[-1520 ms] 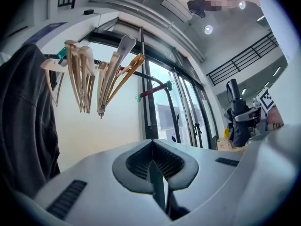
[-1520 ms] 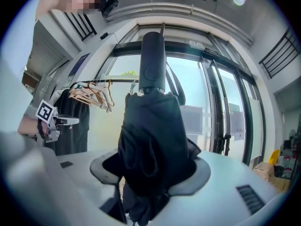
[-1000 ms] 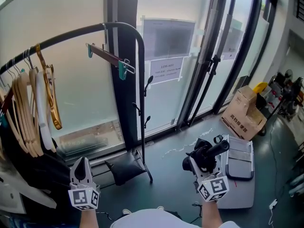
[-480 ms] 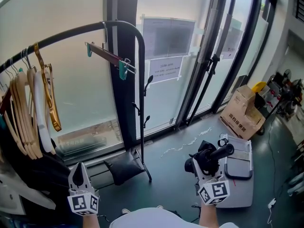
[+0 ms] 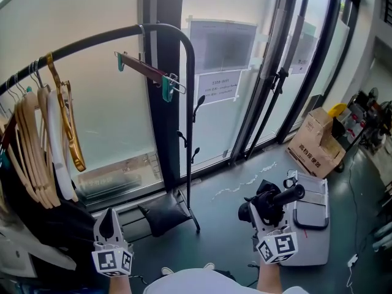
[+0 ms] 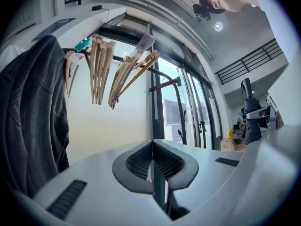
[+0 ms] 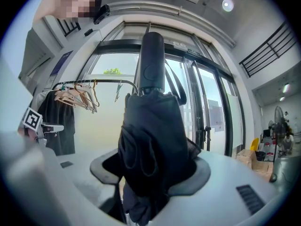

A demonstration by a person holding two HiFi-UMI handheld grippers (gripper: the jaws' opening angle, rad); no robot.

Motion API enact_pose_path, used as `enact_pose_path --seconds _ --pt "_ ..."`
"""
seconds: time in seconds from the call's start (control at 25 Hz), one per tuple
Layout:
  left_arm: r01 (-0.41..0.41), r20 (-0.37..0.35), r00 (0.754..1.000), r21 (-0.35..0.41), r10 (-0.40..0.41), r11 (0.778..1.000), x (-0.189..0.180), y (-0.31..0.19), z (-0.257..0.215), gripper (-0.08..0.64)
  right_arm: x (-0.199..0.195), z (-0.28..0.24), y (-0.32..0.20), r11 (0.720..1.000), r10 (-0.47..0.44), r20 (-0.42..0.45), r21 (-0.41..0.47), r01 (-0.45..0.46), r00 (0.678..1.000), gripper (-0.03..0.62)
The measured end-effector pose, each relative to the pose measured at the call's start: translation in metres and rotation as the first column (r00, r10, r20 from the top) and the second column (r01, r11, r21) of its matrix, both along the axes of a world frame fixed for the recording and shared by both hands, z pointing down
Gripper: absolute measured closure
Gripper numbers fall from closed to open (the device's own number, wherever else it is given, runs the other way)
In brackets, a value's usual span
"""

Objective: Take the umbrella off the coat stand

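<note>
Umbrella – one only, black and folded – sits at the lower right of the head view, clamped in the right gripper with its handle pointing toward the right edge. It is well apart from the coat stand and touches none of it. In the right gripper view the dark fabric bundle fills the gap between the two jaws, which stand wide and press on it, with the handle rising above them.

The left gripper, at the lower left, has its jaws together with nothing between them.

There are two grippers in all, each with a cube of black-and-white square markers. The stand is one black rail with a bent corner. Three small hooks show on its upright. On the rail hang a tight bunch of pale wooden hangers, too closely packed to count, one amber hanger and one clip hanger with two teal clips. Dark clothes hang below at the far left.

Two paper sheets are stuck on the glass – their print is too small to read. One cardboard box at the right carries red characters that I cannot make out for certain.
</note>
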State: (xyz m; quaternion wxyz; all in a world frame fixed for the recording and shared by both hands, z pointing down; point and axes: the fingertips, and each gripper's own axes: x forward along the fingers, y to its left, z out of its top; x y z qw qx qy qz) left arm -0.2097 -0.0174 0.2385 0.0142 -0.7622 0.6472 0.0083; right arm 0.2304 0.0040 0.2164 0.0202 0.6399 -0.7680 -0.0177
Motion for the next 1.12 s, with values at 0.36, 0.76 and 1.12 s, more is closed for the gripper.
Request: enact_pose_path --seconds 0.36,0.76,1.12 --pt "-0.038 -0.042 0.998 0.008 0.039 0.999 -0.002 -0.007 -0.004 0.537 -0.022 0.004 0.000 0.999 -0.028 0.068 -0.015 0.029 0.997 0.331" --pt "-0.061 -0.052 0.997 -0.004 0.060 0.998 -0.011 -0.005 0.001 0.537 -0.036 0.001 0.004 1.000 -0.020 0.060 -0.004 0.021 0.998 0.331" --pt "-0.074 -0.056 0.996 -0.010 0.073 0.997 -0.020 -0.002 0.006 0.537 -0.052 -0.001 0.006 1.000 -0.020 0.045 0.001 0.020 0.999 0.333"
